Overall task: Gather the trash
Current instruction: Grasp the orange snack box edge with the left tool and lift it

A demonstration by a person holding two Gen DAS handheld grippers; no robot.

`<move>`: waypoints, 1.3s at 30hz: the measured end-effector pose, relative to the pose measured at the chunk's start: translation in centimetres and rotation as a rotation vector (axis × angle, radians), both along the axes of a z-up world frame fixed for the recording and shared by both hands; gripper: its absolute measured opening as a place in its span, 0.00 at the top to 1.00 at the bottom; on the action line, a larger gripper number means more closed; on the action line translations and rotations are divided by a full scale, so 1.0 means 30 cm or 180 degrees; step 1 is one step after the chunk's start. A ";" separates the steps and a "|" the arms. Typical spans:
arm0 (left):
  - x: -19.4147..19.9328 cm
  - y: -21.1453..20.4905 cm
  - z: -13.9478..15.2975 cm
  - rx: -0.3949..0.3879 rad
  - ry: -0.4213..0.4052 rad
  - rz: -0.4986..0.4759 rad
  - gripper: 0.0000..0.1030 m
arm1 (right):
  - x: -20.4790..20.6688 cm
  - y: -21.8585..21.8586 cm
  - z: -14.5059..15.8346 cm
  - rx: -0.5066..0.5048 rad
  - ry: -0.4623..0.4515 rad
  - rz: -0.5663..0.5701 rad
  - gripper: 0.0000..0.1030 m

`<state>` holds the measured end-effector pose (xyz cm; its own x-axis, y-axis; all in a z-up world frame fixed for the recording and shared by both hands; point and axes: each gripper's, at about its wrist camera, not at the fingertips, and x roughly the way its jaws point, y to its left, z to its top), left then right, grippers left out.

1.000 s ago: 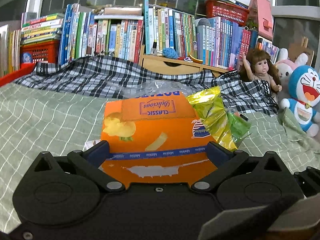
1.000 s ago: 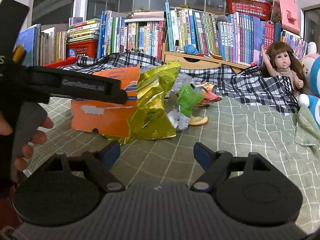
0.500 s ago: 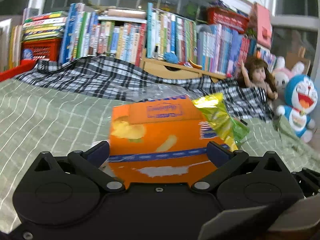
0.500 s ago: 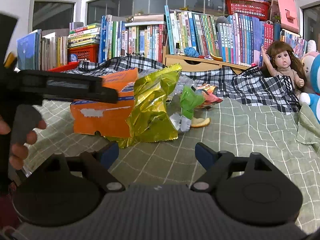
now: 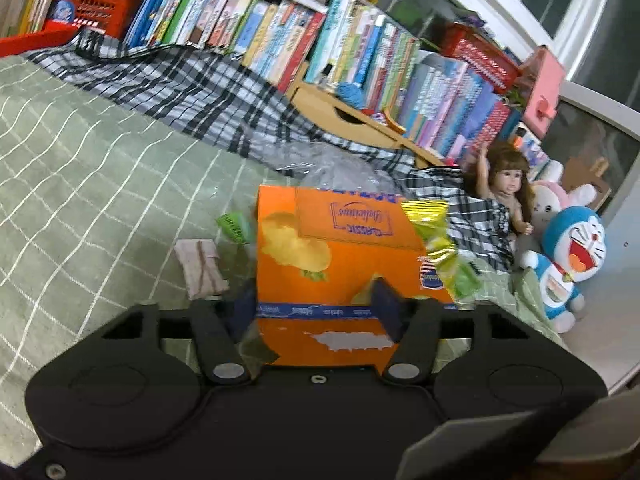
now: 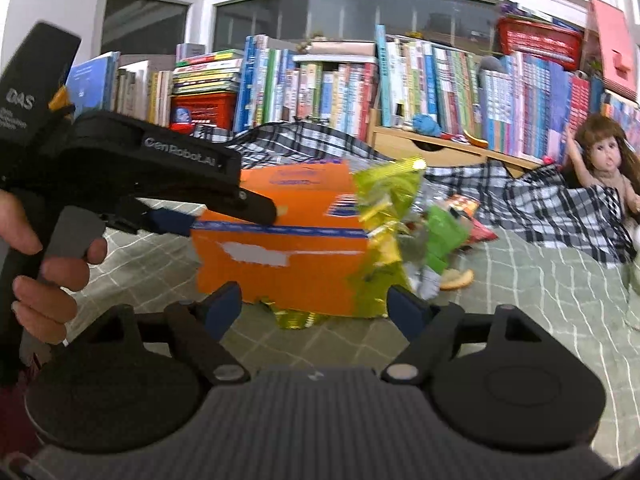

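Orange chip box [image 5: 336, 276] is the landmark: sits on the green grid bedspread [image 5: 80, 184], tilted, its near edge between the left gripper [image 5: 316, 312] pads. Left jaws have just been closing; both blue pads now press the box sides, so it's clamped on the box.

Left of the box: small grey-brown wrapper [image 5: 200, 268] flat on the cloth, then a green scrap [image 5: 234, 228] just beside the box's left edge. Farther left is bare bedspread, plenty of room.

Behind the box: crumpled clear plastic [image 5: 332, 168], then plaid blanket [image 5: 192, 88] and the book row [image 5: 280, 36].

Right of the box: yellow-green foil bag [image 6: 384, 240] touching the box's right edge, green wrapper [image 6: 444, 236] and orange peel [image 6: 456, 280] just beyond. Doll [image 6: 604, 168] sits well apart, far right.

Right gripper [image 6: 316, 308] hangs in front of the box, jaws wide apart, nothing pinched; the box's lower edge and the foil bag show in the gap. Open cloth lies right of the peel.
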<state>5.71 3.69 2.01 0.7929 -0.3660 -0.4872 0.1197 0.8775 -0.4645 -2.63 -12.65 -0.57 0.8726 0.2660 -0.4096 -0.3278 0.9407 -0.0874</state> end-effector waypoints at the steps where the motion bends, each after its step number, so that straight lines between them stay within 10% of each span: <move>1: -0.008 -0.005 0.010 -0.0014 -0.0019 -0.0052 0.53 | 0.003 0.008 0.000 -0.0007 -0.0008 0.0022 0.17; 17: 0.013 0.026 -0.013 -0.0637 0.0138 -0.0217 0.43 | 0.066 0.040 -0.002 -0.0192 -0.0214 -0.0141 0.17; 22: -0.020 0.053 0.030 -0.0747 0.0062 -0.0280 0.81 | 0.062 0.012 -0.011 -0.0060 -0.0115 -0.0041 0.21; 25: -0.021 0.047 0.031 -0.1002 0.0144 -0.0483 0.81 | 0.038 0.043 -0.019 -0.0156 -0.0151 0.0105 0.19; 39: 0.000 -0.065 0.035 -0.0701 0.0149 -0.0336 0.83 | 0.001 0.095 -0.037 -0.0296 -0.0210 0.0264 0.25</move>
<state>5.71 1.75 3.06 0.7230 -0.5471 -0.4219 0.1791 0.7383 -0.6503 -2.59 -9.79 -1.68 0.8751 0.3018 -0.3783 -0.3946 0.8975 -0.1969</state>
